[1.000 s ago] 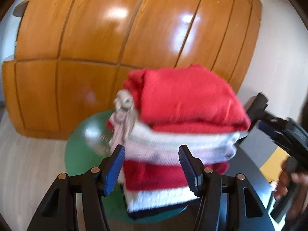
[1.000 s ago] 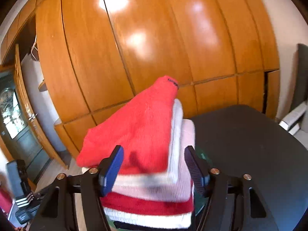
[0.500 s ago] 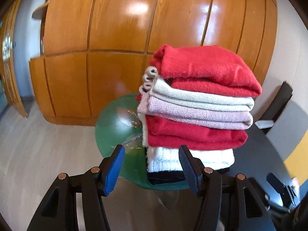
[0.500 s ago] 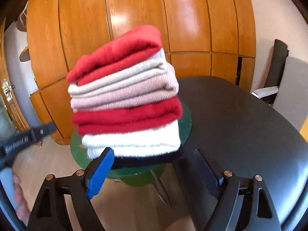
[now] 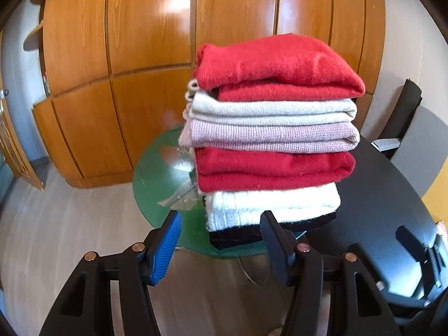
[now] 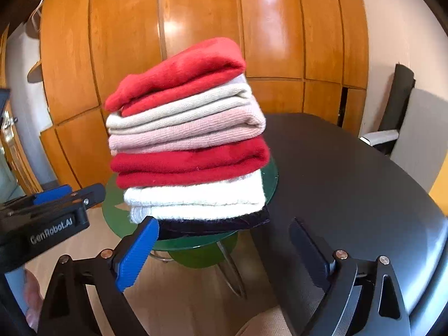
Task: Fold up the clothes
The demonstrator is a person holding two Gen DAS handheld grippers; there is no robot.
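Observation:
A stack of folded sweaters point(image 5: 271, 140) stands on a round green glass table point(image 5: 156, 176): red on top, then beige, pink, red, white and black at the bottom. It also shows in the right wrist view point(image 6: 187, 145). My left gripper point(image 5: 221, 240) is open and empty, just in front of the stack's lower left corner. My right gripper point(image 6: 224, 254) is open wide and empty, below and in front of the stack. The left gripper's body point(image 6: 44, 218) shows at the left of the right wrist view.
A dark oval table point(image 6: 350, 184) lies to the right of the green one. Wooden cabinet panels point(image 5: 156, 42) fill the background. A black chair point(image 5: 403, 117) stands at the far right. Pale floor point(image 5: 56, 224) lies at the left.
Both grippers have pulled back from the stack. The right gripper's jaws have opened wider. The stack now stands free on the green table.

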